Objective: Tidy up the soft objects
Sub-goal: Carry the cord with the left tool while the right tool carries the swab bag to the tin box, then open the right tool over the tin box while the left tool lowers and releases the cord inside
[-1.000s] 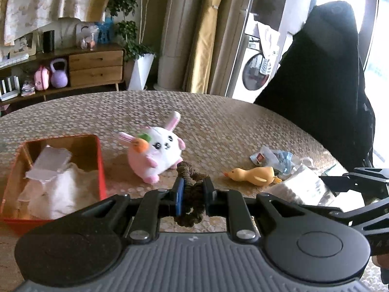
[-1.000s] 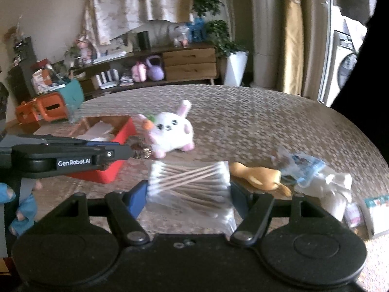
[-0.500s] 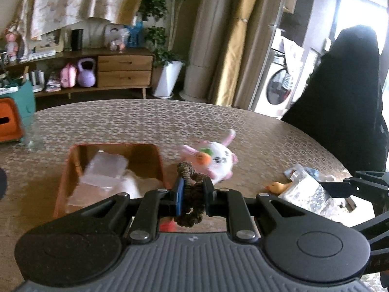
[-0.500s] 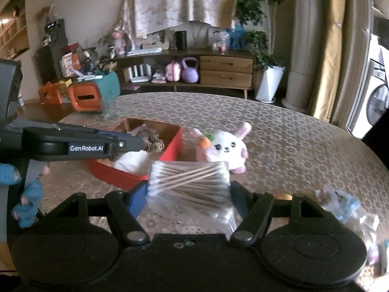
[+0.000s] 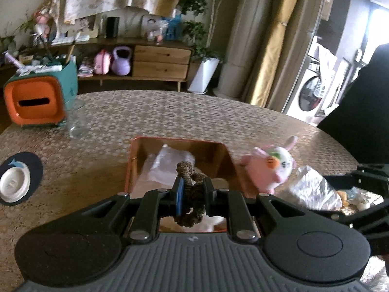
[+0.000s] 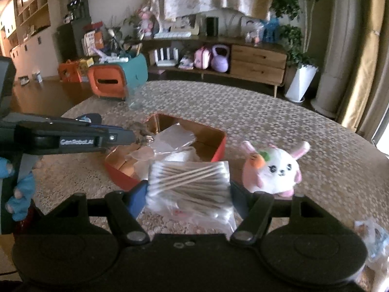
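- The left gripper (image 5: pixel 192 196) sits at the lower centre of its own view, its two fingers pressed in on a brown knotted scrunchie (image 5: pixel 190 194). The scrunchie's knot pokes up above the fingertips and its loop hangs below them.
- Seen from the right wrist view, that same left gripper (image 6: pixel 136 137) reaches in from the left edge, with the scrunchie (image 6: pixel 142 132) at its tip over the near left corner of the red tray (image 6: pixel 218 150).
- In the left wrist view the red tray (image 5: pixel 128 168) lies directly behind the pinched scrunchie, at the centre of the frame, holding clear plastic packets (image 5: pixel 170 163) and something white.
- The right gripper (image 6: pixel 188 189) is closed around a clear bag of cotton swabs (image 6: pixel 189 180), gripping it by both sides at the lower centre of its view; the bag fills the whole gap between the fingers.
- In the left wrist view the bag of cotton swabs (image 5: pixel 316 189) shows at the right, just beside the plush bunny (image 5: pixel 272 168).
- The plush bunny (image 6: pixel 274 170) sits on the patterned table (image 6: pixel 243 112) right of the tray, close to it.
- An orange and teal box (image 5: pixel 39 102) and a glass jar (image 5: pixel 77 124) stand in the upper left.
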Motion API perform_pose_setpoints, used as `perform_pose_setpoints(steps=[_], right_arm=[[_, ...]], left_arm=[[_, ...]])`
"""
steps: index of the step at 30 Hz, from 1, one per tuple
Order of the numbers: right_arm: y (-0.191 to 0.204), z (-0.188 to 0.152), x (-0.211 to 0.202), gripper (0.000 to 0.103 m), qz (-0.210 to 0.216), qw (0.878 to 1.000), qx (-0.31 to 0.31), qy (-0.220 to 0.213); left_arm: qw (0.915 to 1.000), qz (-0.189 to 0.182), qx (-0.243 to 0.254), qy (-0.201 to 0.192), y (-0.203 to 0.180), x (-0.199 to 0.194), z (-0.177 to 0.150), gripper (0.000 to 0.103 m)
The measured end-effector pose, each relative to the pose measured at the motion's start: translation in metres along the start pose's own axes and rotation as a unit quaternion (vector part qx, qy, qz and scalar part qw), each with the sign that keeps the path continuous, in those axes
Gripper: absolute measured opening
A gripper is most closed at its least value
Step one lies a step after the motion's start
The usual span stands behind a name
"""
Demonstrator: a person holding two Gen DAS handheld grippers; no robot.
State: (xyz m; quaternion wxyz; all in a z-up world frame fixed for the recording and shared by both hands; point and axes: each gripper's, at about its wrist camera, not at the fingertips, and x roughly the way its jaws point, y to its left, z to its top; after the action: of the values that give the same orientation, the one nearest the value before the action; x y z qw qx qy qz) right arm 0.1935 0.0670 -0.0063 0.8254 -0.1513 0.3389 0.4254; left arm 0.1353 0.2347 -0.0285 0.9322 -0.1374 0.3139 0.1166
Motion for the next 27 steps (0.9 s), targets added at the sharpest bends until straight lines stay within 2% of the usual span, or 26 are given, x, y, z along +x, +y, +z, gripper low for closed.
perform_pose_setpoints(steps=[6,12,27], right_arm=[[0.003,0.022,0.035,0.071,-0.011,1.000,-0.016,0.008],[0.001,0.039,0.071,0.071,-0.009,1.000,-0.014,0.021],[-0.006,0.047,0.156,0.071,-0.012,0.998,0.017,0.060]], left_arm=[[0.9998,0.009,-0.012,0.014,0.018,0.012,-0.002,0.017],[0.9994,0.011,-0.003,0.032,0.018,0.025,-0.010,0.017],[0.9978,0.011,-0.003,0.066,0.017,0.062,-0.019,0.017]])
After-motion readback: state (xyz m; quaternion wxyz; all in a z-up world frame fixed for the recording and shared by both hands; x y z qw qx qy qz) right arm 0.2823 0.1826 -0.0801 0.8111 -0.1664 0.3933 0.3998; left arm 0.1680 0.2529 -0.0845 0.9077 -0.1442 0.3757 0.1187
